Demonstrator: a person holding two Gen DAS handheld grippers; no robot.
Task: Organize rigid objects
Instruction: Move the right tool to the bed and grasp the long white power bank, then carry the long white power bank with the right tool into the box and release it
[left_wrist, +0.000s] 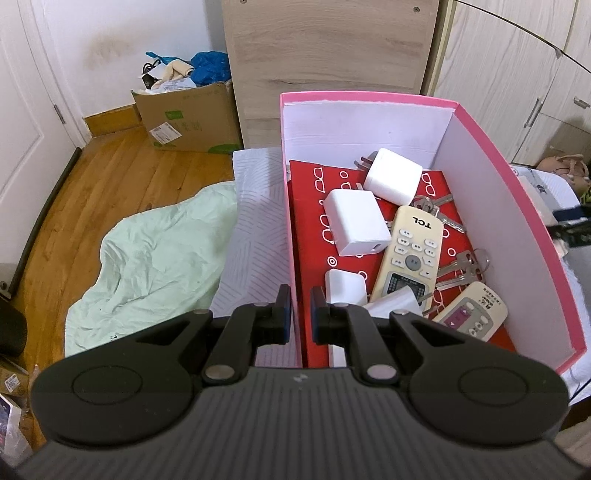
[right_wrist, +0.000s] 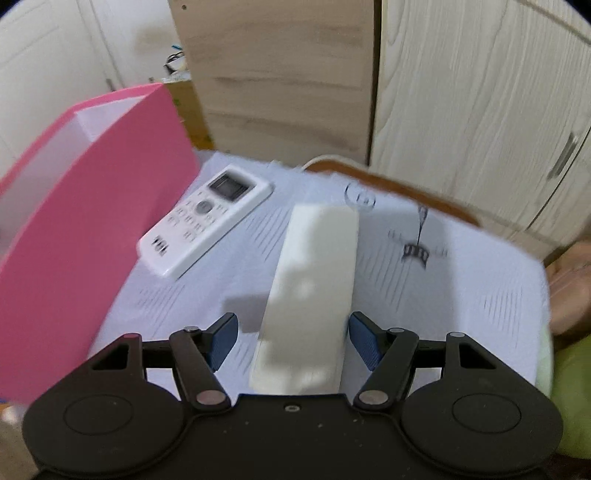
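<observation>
A pink box (left_wrist: 369, 96) with white inner walls stands on the bed. It holds a cream TCL remote (left_wrist: 410, 254), a second remote (left_wrist: 471, 312), white chargers (left_wrist: 356, 221) and keys (left_wrist: 463, 267) on a red liner. My left gripper (left_wrist: 301, 295) is shut on the box's left wall near its front corner. In the right wrist view a long cream remote (right_wrist: 314, 266) lies back up between the fingers of my right gripper (right_wrist: 292, 317), which is open, with a gap at the left pad. A white remote (right_wrist: 205, 218) lies face up beside the pink box (right_wrist: 92, 206).
The white patterned bedsheet (right_wrist: 461, 295) ends close to a wooden cabinet (left_wrist: 328, 44) and wardrobe doors (right_wrist: 480, 110). On the wooden floor to the left are a pale green cloth (left_wrist: 147, 258) and a full cardboard box (left_wrist: 188, 118).
</observation>
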